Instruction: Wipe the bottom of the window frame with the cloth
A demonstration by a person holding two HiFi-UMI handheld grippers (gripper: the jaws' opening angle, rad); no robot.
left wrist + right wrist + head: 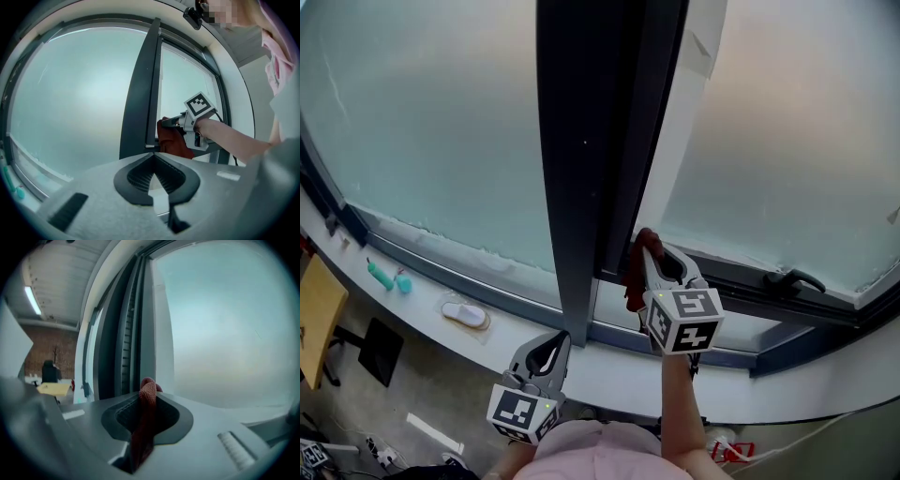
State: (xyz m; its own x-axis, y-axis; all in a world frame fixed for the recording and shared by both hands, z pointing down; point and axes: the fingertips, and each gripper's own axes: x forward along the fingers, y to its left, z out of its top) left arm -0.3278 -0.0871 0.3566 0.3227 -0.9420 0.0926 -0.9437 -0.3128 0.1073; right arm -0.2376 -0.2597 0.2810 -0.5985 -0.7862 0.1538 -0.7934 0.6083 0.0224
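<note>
The right gripper (652,255) is clenched on a red cloth (634,281). Its own view shows the fabric pinched between the jaws, bunching above the tips and trailing down behind them. In the head view the cloth hangs at 7 o'clock of the jaw tips. It sits in the corner where the dark mullion (577,178) meets the frame's bottom rail (741,292). The mullion stands just at 9 o'clock of the cloth and closes off that side. A black handle (794,278) lies on the rail at 3 o'clock, well apart from the gripper.

The left gripper (551,343) hangs at 7 o'clock of the right one, over the white sill (619,367). Its jaws are pressed together with nothing between them. It points at the foot of the mullion, and its view shows the cloth just beyond.

On the sill at 10 o'clock of the left gripper lies a white object (466,314). Farther along the same line lie two teal items (390,277). A yellow table (316,314) stands below the sill at the head view's 9 o'clock edge.
</note>
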